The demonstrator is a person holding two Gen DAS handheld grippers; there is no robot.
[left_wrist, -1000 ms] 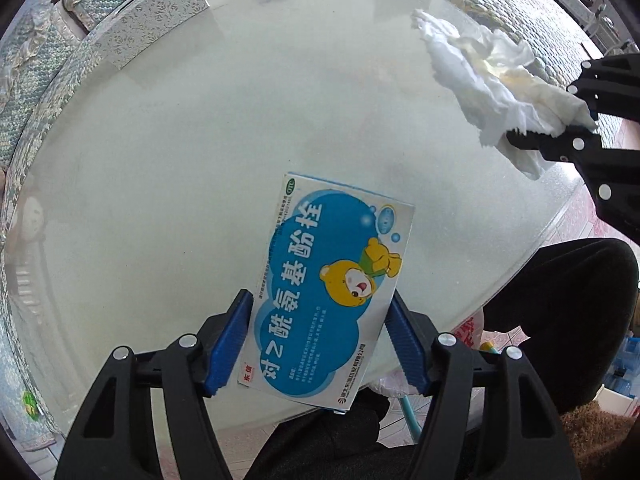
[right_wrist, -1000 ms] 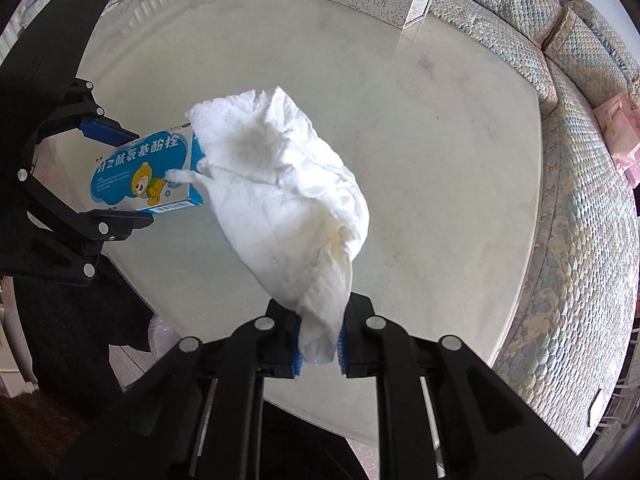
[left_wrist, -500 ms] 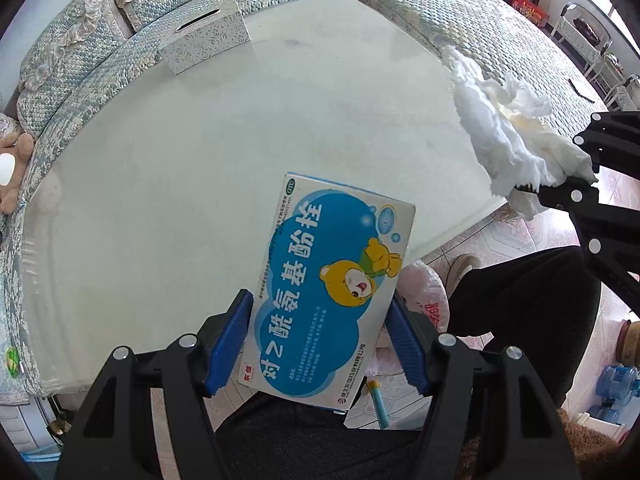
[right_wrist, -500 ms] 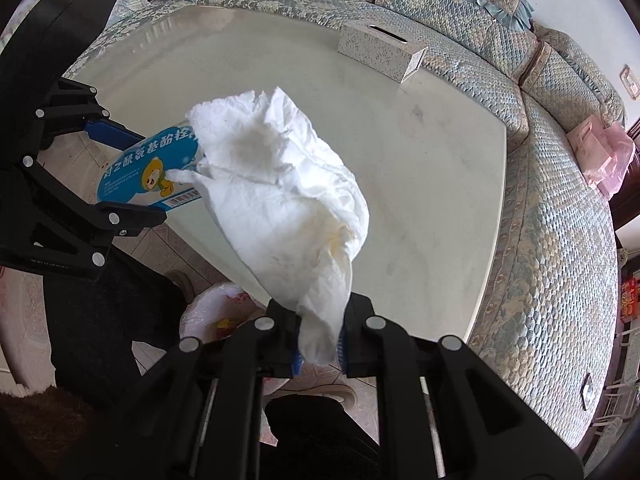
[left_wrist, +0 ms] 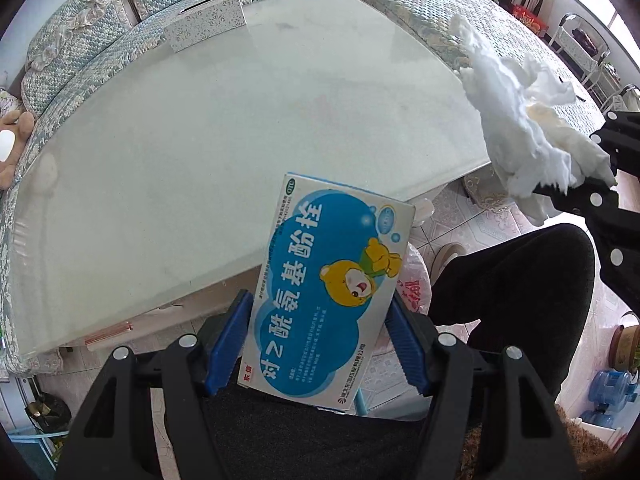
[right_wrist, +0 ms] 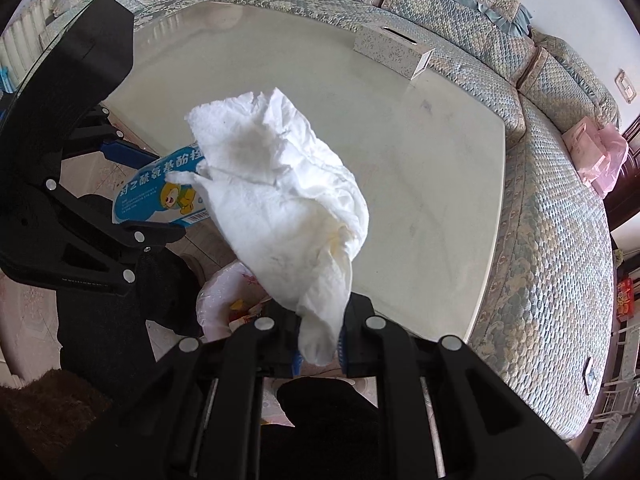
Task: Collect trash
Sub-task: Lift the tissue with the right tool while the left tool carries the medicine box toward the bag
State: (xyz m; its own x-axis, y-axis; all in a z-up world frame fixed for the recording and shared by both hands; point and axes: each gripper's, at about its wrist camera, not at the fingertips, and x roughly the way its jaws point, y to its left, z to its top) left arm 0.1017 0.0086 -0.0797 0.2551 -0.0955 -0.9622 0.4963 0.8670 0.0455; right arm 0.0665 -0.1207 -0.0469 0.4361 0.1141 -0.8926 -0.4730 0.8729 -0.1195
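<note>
- The pale, glossy rounded surface (left_wrist: 224, 128) lies below my grippers, ringed by a quilted blue-green patterned sofa (right_wrist: 560, 208).
- A white patterned tissue box (left_wrist: 206, 24) stands at the surface's far edge.
- My right gripper (right_wrist: 318, 350) is clenched on a crumpled white tissue with a grey stain (right_wrist: 280, 196), held in the air over the surface's near edge.
- My left gripper (left_wrist: 320, 340) grasps a blue-and-white cardboard medicine box with a cartoon bear (left_wrist: 328, 292) by its sides, off the surface, above the tiled floor (left_wrist: 472, 224).
</note>
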